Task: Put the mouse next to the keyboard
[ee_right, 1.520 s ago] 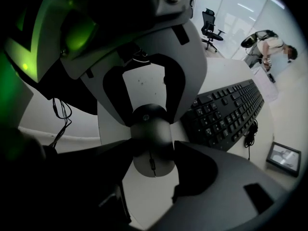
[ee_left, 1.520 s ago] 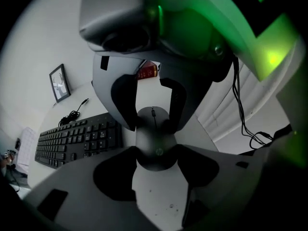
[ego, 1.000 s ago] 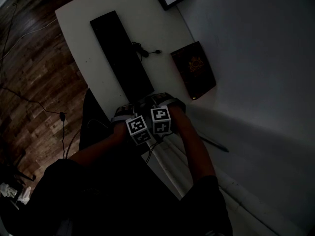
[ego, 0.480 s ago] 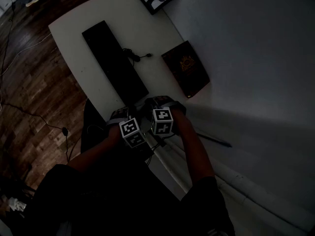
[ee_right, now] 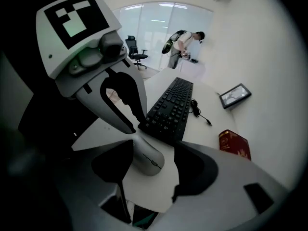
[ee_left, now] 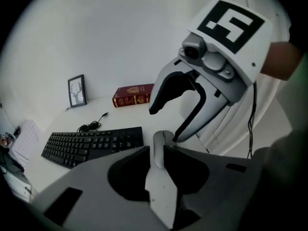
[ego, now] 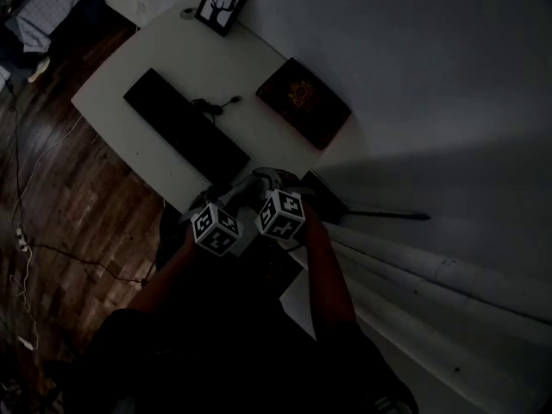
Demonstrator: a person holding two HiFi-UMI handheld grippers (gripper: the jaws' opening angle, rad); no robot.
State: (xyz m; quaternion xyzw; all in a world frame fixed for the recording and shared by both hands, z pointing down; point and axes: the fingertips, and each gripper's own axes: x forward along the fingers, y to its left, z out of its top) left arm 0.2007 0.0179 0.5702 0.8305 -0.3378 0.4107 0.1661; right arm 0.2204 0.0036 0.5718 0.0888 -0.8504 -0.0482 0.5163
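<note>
Over on the far side of the room, seen from the right gripper view, glass walls let in daylight, with an office chair (ee_right: 137,52) and a person (ee_right: 182,41) bent over something. From the head view everything was way darker: a wooden floor (ego: 60,188) on the left, a plain white wall (ego: 414,76) on the right, and a white table (ego: 164,50) pushed against that wall.

On the table, a black keyboard (ego: 185,129) ran along the left side. A thin black cable (ego: 211,106) was bunched up just right of it. A dark red book (ego: 304,103) lay flat by the wall, and a small picture frame (ego: 222,3) with a deer silhouette stood at the far end.

The mouse (ee_right: 147,158) was a smooth silver-grey one with a dark line down the middle of its back. It sat on the table's near end, just off the keyboard's near corner.

The left gripper (ee_left: 155,150) had just been closing its jaws, down to a narrow slit. The mouse showed through that slit, but the pads didn't look like they were pressing on it. The right gripper (ee_right: 154,143) had its jaws wide apart. The mouse lay in the space between them, close to the left jaw and well clear of the right one. Both grippers hung side by side over the near end of the table.
</note>
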